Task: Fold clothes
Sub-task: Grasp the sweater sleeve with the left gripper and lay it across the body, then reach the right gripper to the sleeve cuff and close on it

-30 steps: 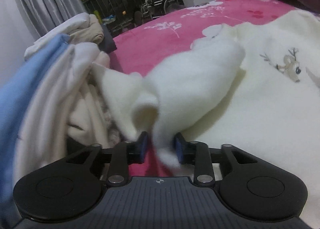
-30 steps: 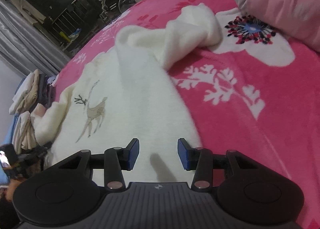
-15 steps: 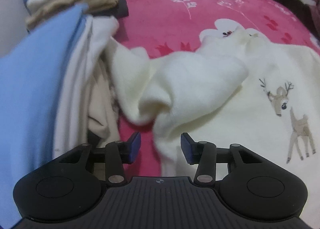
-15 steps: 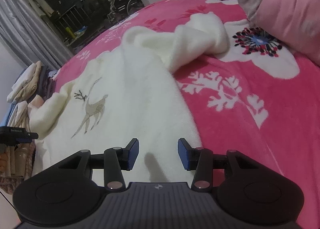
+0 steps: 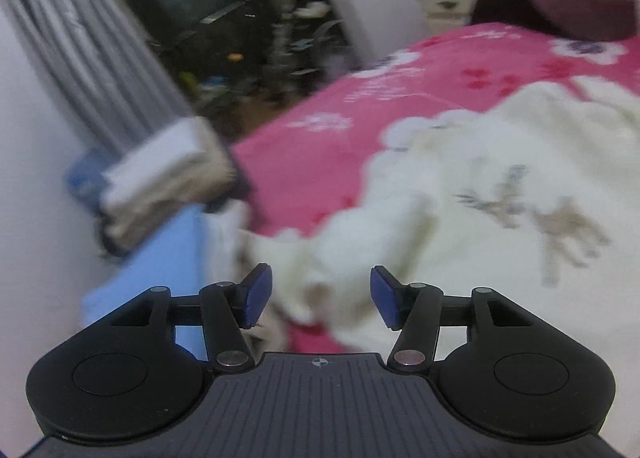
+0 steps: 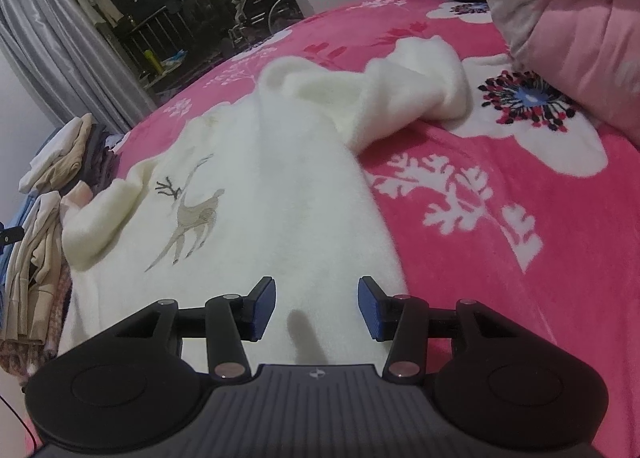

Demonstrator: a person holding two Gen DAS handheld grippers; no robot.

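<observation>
A cream fleece sweater (image 6: 256,194) with embroidered deer (image 6: 192,218) lies spread on the pink floral blanket (image 6: 520,258). One sleeve (image 6: 416,94) is bunched toward the far right; the other sleeve (image 6: 96,226) lies folded over the sweater's left side. The left wrist view is blurred: my left gripper (image 5: 320,298) hangs above that left sleeve (image 5: 360,258), its jaws opening, and the pads touch no cloth. My right gripper (image 6: 316,308) stands open just above the sweater's near hem, nothing between its pads.
Folded clothes (image 6: 60,154) are stacked at the bed's left edge, with a blue garment (image 5: 160,262) and beige pieces (image 6: 32,270) beside them. A pink quilt (image 6: 560,18) is heaped at the right. Grey curtains (image 5: 80,58), a dark window and a nightstand (image 5: 452,2) lie beyond.
My left gripper let go of the left sleeve, opened wider and lifted away; the sleeve now lies on the sweater. The right gripper stayed in place, with a slight roll.
</observation>
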